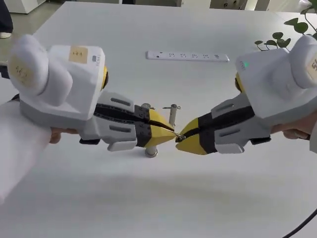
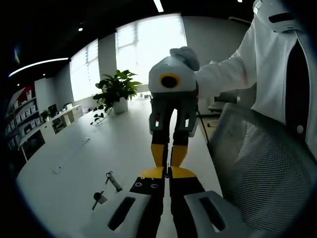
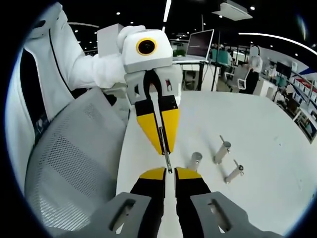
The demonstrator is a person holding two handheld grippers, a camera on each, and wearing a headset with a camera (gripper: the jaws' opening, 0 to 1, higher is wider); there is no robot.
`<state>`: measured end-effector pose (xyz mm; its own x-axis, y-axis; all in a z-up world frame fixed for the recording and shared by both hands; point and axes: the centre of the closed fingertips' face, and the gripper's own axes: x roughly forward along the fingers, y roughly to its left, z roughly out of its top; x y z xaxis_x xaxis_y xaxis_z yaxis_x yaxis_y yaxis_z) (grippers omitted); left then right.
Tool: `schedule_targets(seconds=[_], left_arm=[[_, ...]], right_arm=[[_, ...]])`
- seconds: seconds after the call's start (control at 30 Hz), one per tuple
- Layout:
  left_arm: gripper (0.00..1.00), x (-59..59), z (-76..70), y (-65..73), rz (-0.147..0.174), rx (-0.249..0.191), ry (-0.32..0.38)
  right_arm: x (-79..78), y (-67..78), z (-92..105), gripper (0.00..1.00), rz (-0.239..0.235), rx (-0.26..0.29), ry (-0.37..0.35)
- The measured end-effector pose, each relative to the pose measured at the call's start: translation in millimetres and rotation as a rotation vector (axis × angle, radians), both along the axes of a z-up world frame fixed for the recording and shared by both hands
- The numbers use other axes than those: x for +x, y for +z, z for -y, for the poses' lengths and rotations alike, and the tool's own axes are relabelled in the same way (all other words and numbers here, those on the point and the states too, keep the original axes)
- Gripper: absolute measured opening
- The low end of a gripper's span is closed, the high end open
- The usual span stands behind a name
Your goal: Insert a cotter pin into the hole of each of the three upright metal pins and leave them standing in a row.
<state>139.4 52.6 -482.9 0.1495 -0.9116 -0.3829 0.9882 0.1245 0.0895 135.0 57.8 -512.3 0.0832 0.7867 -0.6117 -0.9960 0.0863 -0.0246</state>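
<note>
We find the cotter pin [image 3: 167, 161] clamped in the left gripper's [image 3: 163, 150] closed fingers. Its long axis runs into the right gripper's [image 3: 170, 172] narrow gap, where we cannot tell if it is gripped. The metal pins [image 3: 222, 151] stand near on the tabletop [image 3: 257, 124].

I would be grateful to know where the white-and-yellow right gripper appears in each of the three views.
Head view: the white-and-yellow right gripper is on the right, tip at centre.
Left gripper view: at centre, pointing down at that view's jaws.
Right gripper view: its own jaws, bottom centre.
Shared landmark: upright grey metal pins on the white table.
</note>
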Motion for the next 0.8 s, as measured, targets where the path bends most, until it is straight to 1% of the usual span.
schedule_targets(seconds=[0.1,0.2,0.27,0.33,0.37,0.43,0.47,0.5,0.53,0.57,0.6,0.63,0.67,0.7,0.77,0.8], left_arm=[[0.0,-2.4,0.0,-3.9,0.006,0.015,-0.018],[0.0,-0.3,0.3,-5.1,0.003,0.011,-0.008],[0.0,-1.0,0.3,-6.2,0.0,0.011,-0.006],[0.0,-2.4,-0.6,-9.7,-0.007,0.024,-0.009],[0.0,-2.9,-1.2,-12.4,-0.005,0.034,-0.011],[0.0,-2.6,-3.0,-18.9,-0.025,0.049,-0.003],[0.0,-2.6,-3.0,-19.2,-0.027,0.041,0.0],[0.0,-2.8,-2.7,-20.2,-0.042,0.036,0.008],[0.0,-2.9,-2.7,-21.2,-0.046,0.039,0.01],[0.01,-3.1,-2.7,-24.6,-0.041,0.053,0.011],[0.01,-3.4,-2.7,-25.5,-0.042,0.056,0.01],[0.01,-3.7,-2.7,-26.0,-0.052,0.054,0.015],[0.01,-3.8,-2.8,-27.2,-0.081,0.045,0.03],[0.01,-3.5,-3.0,-27.6,-0.083,0.043,0.03],[0.01,-3.5,-3.6,-27.8,-0.072,0.042,0.031],[0.01,-1.2,-4.5,-26.9,-0.04,0.045,0.03]], right_arm=[[-0.6,1.2,-0.8,0.02,-0.002,0.003,0.006],[-3.3,-0.1,-0.9,0.0,-0.005,-0.009,0.026],[-2.2,-0.5,-0.5,0.0,0.001,-0.012,0.025],[-3.8,-1.3,0.4,0.0,0.001,-0.019,0.041],[-4.4,-1.7,0.7,0.0,0.004,-0.024,0.048],[-4.6,-2.3,0.5,0.0,0.008,-0.034,0.054],[-3.9,-3.1,0.7,0.0,0.01,-0.044,0.055],[-4.1,-4.4,0.7,0.0,0.015,-0.055,0.062],[-3.9,-5.0,0.6,0.0,0.018,-0.061,0.067],[-3.7,-6.6,0.3,0.0,0.022,-0.072,0.069],[-3.9,-7.1,0.3,0.0,0.023,-0.076,0.071],[-4.0,-8.7,0.8,0.0,0.031,-0.089,0.08],[-3.9,-9.4,0.7,0.0,0.033,-0.093,0.08],[-3.2,-9.8,1.2,0.0,0.033,-0.098,0.079],[-2.3,-9.9,1.4,0.0,0.037,-0.1,0.08],[-1.3,-9.5,1.1,0.0,0.036,-0.096,0.075]])
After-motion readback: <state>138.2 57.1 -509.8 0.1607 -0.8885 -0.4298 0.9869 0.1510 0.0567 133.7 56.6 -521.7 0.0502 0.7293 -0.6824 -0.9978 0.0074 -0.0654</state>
